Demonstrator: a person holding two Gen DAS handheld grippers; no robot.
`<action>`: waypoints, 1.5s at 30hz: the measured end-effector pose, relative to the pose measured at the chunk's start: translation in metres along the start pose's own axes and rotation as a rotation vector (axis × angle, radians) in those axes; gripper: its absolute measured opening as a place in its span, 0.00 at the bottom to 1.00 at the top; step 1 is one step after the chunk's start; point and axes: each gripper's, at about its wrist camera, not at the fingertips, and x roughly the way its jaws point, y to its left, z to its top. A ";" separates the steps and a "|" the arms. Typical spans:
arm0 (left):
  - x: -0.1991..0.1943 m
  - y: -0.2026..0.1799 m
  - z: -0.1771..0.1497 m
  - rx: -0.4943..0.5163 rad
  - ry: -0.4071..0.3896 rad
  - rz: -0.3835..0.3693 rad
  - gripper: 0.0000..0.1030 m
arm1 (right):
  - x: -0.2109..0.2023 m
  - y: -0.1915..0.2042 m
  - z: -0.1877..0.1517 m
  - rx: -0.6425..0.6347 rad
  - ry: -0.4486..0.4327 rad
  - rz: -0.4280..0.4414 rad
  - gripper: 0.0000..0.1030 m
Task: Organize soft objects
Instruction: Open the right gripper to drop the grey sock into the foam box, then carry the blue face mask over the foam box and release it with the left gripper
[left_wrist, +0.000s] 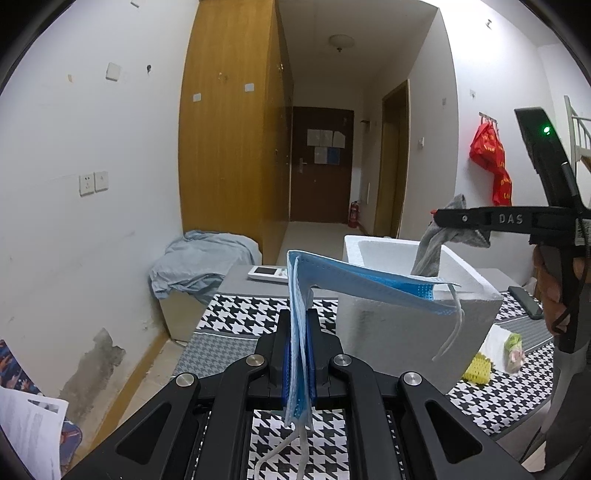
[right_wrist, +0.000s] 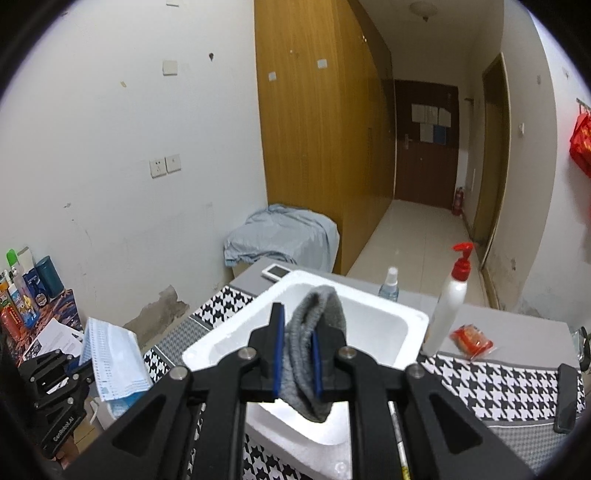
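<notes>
Houndstooth cloth covers my table (right_wrist: 491, 384). My right gripper (right_wrist: 297, 343) clamps the grey sock (right_wrist: 314, 332) over the foam box (right_wrist: 410, 325); my left gripper (left_wrist: 299, 332), at 9 o'clock, clamps the mask (left_wrist: 354, 284). Released off-centre, the sock could snag the rim.

Face mask (left_wrist: 354, 284): light blue, white ear loops
Sock (right_wrist: 314, 354): grey, ribbed knit
Foam box (right_wrist: 373, 325): white
Tablecloth (left_wrist: 240, 314): black-and-white houndstooth, fine grey check border bands
Left gripper (left_wrist: 298, 354): black, blue pads
Right gripper (right_wrist: 298, 363): black, blue pads
Pump bottle (right_wrist: 448, 306): white body, red pump
Spray bottle (right_wrist: 389, 286): clear blue tint, white cap
Snack packet (right_wrist: 471, 338): red-orange
Remote (left_wrist: 267, 274): white
Wardrobe (left_wrist: 229, 129): honey-brown wood grain
Door (left_wrist: 319, 166): dark brown
Hanging bag (left_wrist: 491, 155): red, yellow print
Crumpled sheet (left_wrist: 199, 266): pale blue-grey
Sponge (left_wrist: 478, 367): yellow
</notes>
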 end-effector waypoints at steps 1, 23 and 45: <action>0.001 0.001 0.000 -0.002 0.001 0.001 0.07 | 0.002 -0.001 -0.001 0.003 0.006 0.001 0.16; 0.010 0.014 -0.001 -0.049 0.021 0.019 0.07 | 0.040 0.004 -0.016 -0.044 0.108 -0.029 0.91; 0.016 0.007 0.016 -0.047 0.027 -0.021 0.08 | -0.008 -0.005 -0.029 -0.049 0.003 -0.029 0.99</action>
